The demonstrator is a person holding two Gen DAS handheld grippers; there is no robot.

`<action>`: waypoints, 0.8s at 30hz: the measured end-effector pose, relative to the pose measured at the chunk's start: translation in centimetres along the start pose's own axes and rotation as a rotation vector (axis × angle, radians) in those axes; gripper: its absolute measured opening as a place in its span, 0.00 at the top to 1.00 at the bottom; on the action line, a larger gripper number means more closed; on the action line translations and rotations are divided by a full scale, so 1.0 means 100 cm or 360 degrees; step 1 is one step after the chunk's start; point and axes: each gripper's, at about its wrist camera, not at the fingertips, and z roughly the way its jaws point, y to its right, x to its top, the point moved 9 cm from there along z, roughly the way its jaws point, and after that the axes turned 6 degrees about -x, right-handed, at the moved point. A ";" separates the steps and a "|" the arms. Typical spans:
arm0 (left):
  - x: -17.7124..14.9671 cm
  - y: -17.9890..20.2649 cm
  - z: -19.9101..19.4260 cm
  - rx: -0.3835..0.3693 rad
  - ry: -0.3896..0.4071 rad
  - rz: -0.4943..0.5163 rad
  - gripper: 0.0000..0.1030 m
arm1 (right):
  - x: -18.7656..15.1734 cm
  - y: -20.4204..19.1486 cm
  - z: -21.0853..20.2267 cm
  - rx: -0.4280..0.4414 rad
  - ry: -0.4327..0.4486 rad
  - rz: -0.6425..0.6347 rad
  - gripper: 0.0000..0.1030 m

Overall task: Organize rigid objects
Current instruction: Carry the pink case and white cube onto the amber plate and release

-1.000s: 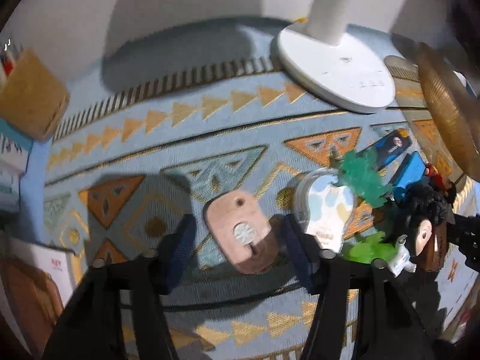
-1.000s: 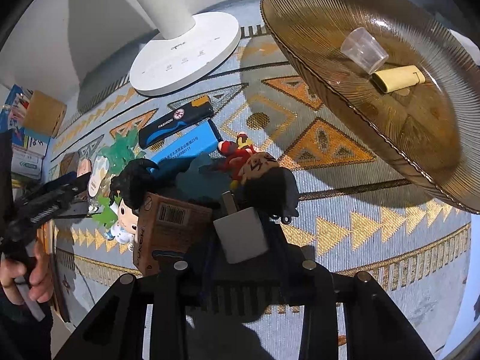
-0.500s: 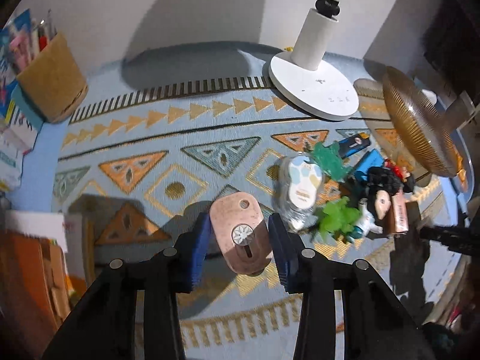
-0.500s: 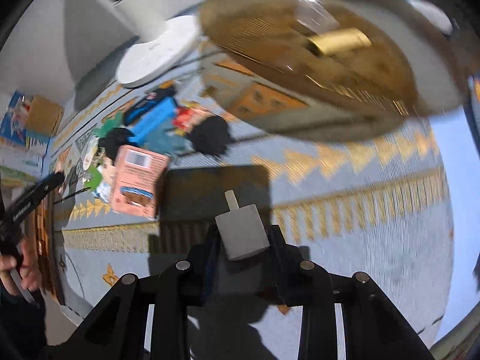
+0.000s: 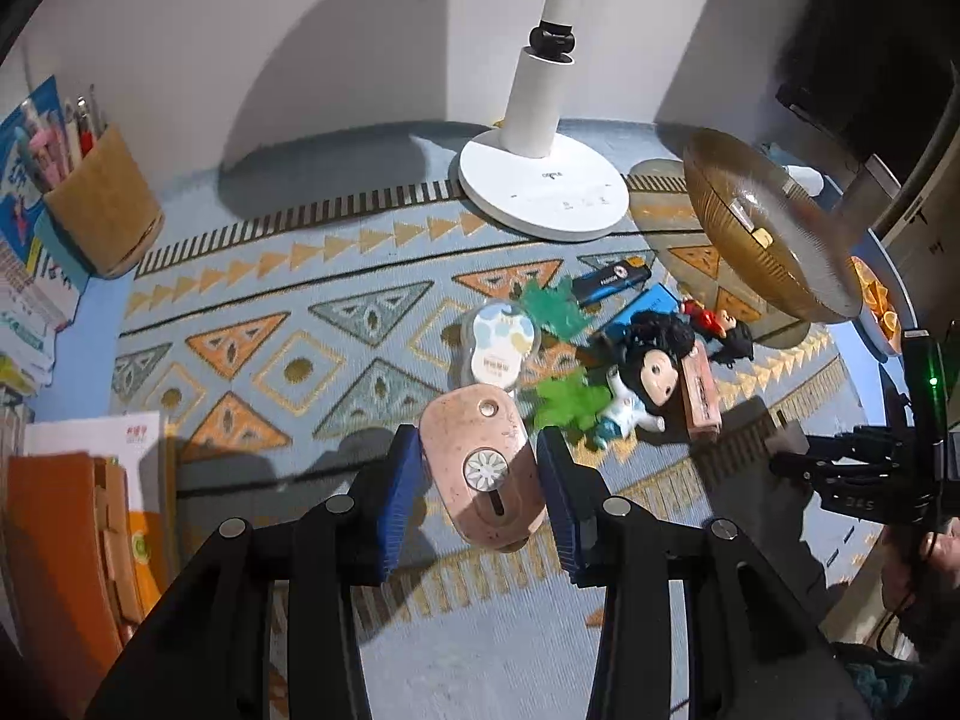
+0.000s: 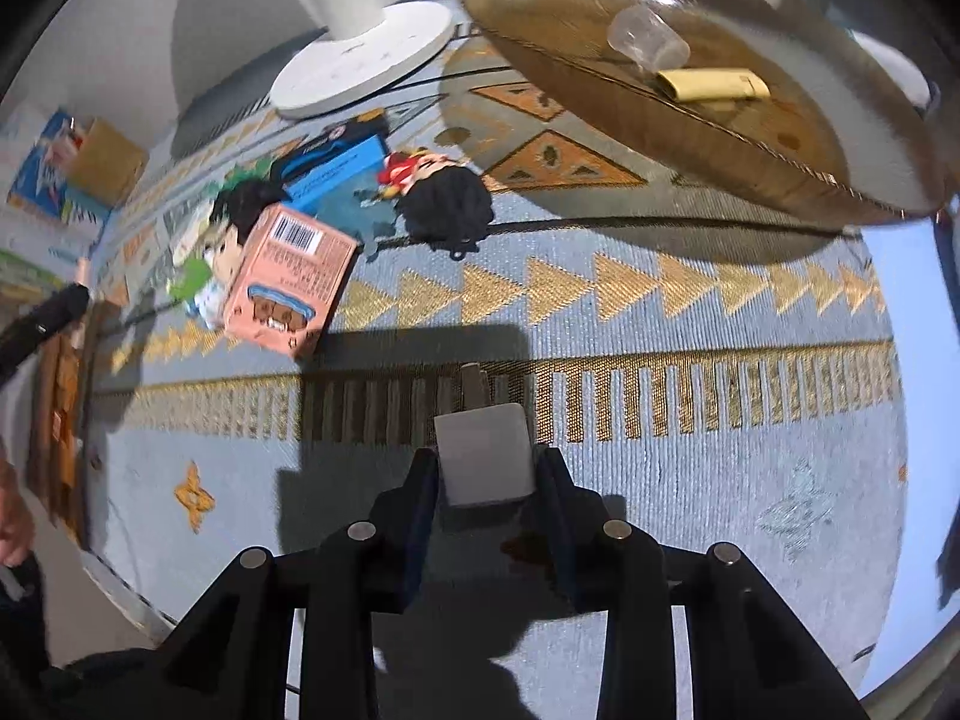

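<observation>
My left gripper [image 5: 480, 480] is shut on a pink oval gadget [image 5: 483, 468] with a white flower dial, lifted above the patterned mat. My right gripper [image 6: 485, 474] is shut on a small grey plug block [image 6: 485, 453] with a prong sticking forward, held over the mat's striped border. That right gripper [image 5: 780, 453] also shows at the right edge of the left wrist view. A pile of small items lies on the mat: a doll figure [image 5: 651, 375], a pink box [image 6: 288, 282], a blue box [image 6: 336, 171], a black lighter [image 5: 612, 279] and green toys [image 5: 567, 399].
An amber ribbed glass plate [image 6: 540, 12] stands raised at the right, holding a clear cup [image 6: 645, 42] and a yellow lighter [image 6: 714, 84]. A white lamp base [image 5: 543, 192] sits at the back. A pen holder [image 5: 105, 207] and books [image 5: 66, 540] are at the left.
The left gripper closed on the pink gadget and lifted it off the mat. The right gripper carried the grey plug away from the pile toward the mat's near border.
</observation>
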 end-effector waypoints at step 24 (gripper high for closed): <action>0.128 0.198 -0.057 -0.0261 0.0417 0.0255 0.64 | 0.087 0.111 -0.171 0.0003 0.0497 0.0162 0.74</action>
